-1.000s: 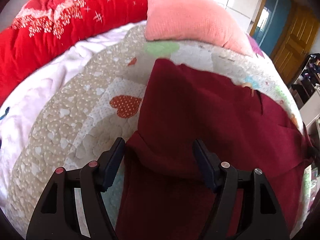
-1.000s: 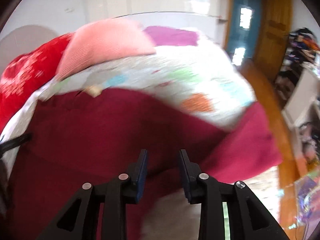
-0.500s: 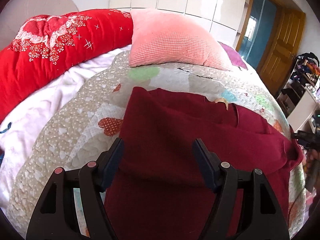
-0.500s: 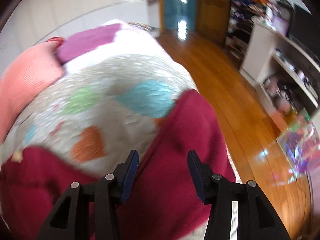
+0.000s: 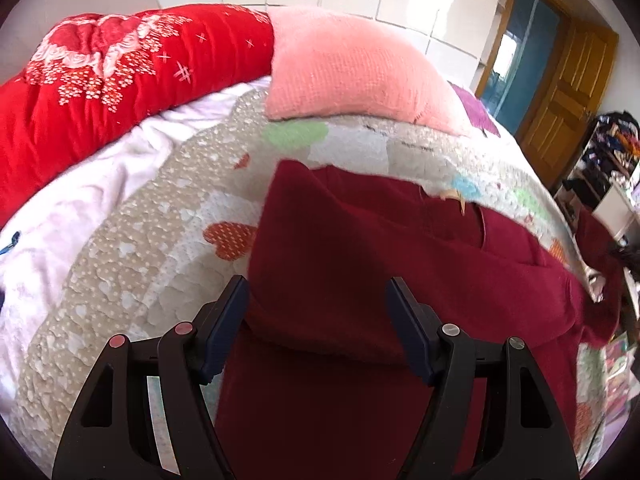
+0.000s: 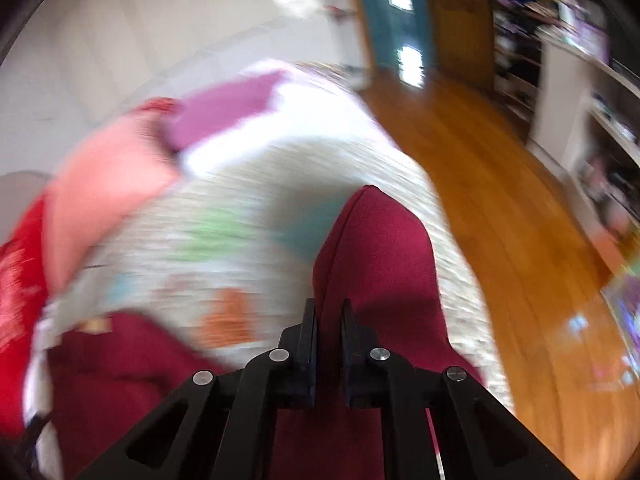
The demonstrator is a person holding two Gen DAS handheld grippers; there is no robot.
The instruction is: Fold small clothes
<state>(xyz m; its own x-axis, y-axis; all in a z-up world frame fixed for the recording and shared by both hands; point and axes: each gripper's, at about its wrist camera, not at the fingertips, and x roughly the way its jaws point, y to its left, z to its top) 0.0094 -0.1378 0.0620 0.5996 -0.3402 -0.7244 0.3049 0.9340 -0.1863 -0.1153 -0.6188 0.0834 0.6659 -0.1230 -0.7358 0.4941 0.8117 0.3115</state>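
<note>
Left gripper (image 5: 318,322) spread wide over folded maroon garment (image 5: 400,280) on heart-print quilt (image 5: 160,280); pink pillow (image 5: 352,76) at far edge.

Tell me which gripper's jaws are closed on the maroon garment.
The right gripper: its jaws pinch the maroon garment. The left gripper has jaws spread wide over it.

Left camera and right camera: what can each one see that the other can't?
Only the left camera shows the open left gripper over the folded side of the dark red garment, plus the orange heart patch. Only the right camera shows the right gripper pinching a sleeve, and the wooden floor. Both show the pink pillow, red blanket and patterned quilt.
</note>
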